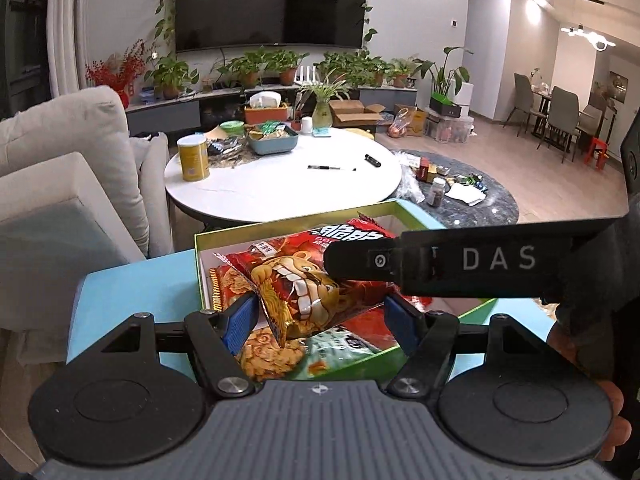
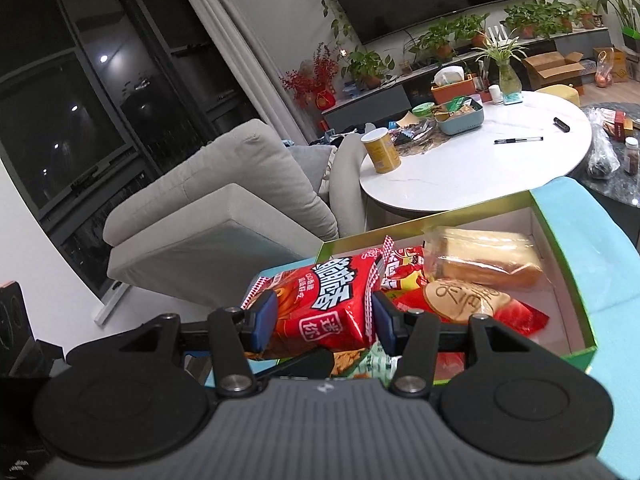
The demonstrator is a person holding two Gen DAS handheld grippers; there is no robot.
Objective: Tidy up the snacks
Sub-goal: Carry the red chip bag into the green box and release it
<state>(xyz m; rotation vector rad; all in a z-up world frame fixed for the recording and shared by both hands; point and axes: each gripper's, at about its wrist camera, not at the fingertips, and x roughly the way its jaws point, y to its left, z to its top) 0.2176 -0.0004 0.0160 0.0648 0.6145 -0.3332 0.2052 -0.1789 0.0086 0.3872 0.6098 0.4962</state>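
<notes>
The left gripper hovers over the open box, its blue pads spread apart on either side of a red snack bag. Whether either pad touches the bag cannot be told. The bag bears a lion face and hangs tilted above the other packets in the box.

The right gripper is closed on the same red bag, both pads pressed against its sides; in the left view one black finger of this gripper crosses over the bag's upper edge. Large white characters show on the bag's face in the right view.

The box has a green rim and white inner walls and sits on a light blue surface. Inside it lie a clear-wrapped bread roll toward the far right corner, a round biscuit pack just beside the roll, and further red packets beneath. A cracker packet lies under the left gripper.

Beyond the box stands a white round table carrying a yellow can, a blue tray of small packets and a pen. A grey sofa stands to the left.
</notes>
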